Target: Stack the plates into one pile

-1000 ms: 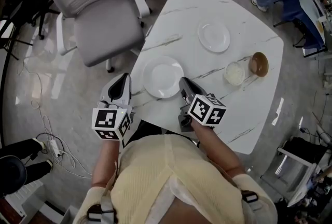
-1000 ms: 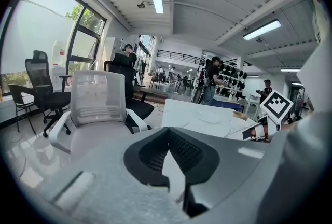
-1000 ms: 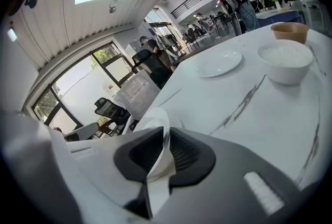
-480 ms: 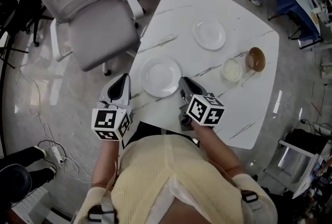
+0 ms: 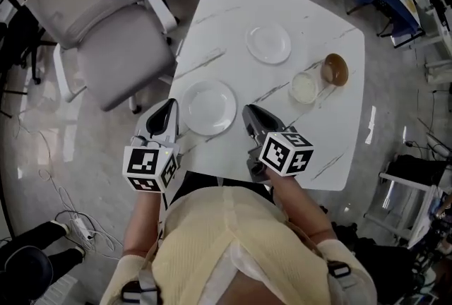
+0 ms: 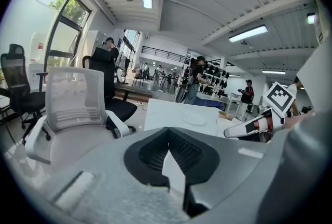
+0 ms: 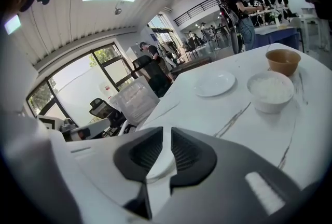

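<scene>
My closed, empty left gripper [image 5: 168, 106] and slightly parted, empty right gripper [image 5: 248, 111] flank the near plate [image 5: 208, 107] at centre frame; a shallow grab could shove it off the surface [image 5: 236, 10].

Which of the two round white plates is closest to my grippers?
The round white plate at the near edge of the marble table, between the left gripper and right gripper; the other plate lies farther out.
</scene>
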The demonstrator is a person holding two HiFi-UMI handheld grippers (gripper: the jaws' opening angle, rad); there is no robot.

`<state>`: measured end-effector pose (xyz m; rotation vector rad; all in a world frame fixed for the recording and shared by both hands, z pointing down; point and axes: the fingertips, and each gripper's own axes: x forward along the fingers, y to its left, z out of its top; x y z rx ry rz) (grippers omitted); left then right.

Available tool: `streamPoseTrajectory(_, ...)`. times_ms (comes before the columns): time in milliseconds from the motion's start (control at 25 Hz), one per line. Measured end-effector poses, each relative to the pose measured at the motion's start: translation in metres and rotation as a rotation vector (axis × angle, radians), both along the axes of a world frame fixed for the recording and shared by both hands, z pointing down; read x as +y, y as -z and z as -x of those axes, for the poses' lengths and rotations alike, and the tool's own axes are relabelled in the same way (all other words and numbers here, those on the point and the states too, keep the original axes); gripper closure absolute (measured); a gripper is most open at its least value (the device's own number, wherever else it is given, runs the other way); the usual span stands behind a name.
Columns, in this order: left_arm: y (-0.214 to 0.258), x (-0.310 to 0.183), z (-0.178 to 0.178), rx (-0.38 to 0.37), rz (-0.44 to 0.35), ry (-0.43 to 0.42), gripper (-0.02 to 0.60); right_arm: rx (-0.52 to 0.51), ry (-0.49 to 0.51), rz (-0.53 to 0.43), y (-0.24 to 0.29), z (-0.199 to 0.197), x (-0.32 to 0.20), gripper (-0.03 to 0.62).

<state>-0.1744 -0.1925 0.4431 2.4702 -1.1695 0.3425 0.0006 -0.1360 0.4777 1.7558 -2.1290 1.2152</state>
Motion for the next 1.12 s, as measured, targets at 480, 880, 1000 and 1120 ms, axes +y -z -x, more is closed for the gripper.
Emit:
streamPoseTrajectory(480, 0.024, -0.008, -0.070, -0.006, -0.011, -0.165, 0.580, 0.014, 0.003, -0.072, 0.070, -0.058, 0.000, 0.485)
streamPoseTrajectory(880, 0.053, -0.009, -0.108, -0.046, -0.035, -0.156, 0.580, 0.026, 0.087, -0.072, 0.107, -0.117, -0.020, 0.430)
streamPoseTrajectory(1000, 0.064, -0.014, -0.119, -0.057, -0.051, -0.151, 0.580, 0.014, 0.111, -0.059, 0.110, -0.130, -0.032, 0.424)
streamPoseTrajectory(1120, 0.070, -0.020, -0.128, -0.065, -0.065, -0.152, 0.578, 0.004, 0.139, -0.040, 0.109, -0.140, -0.047, 0.422)
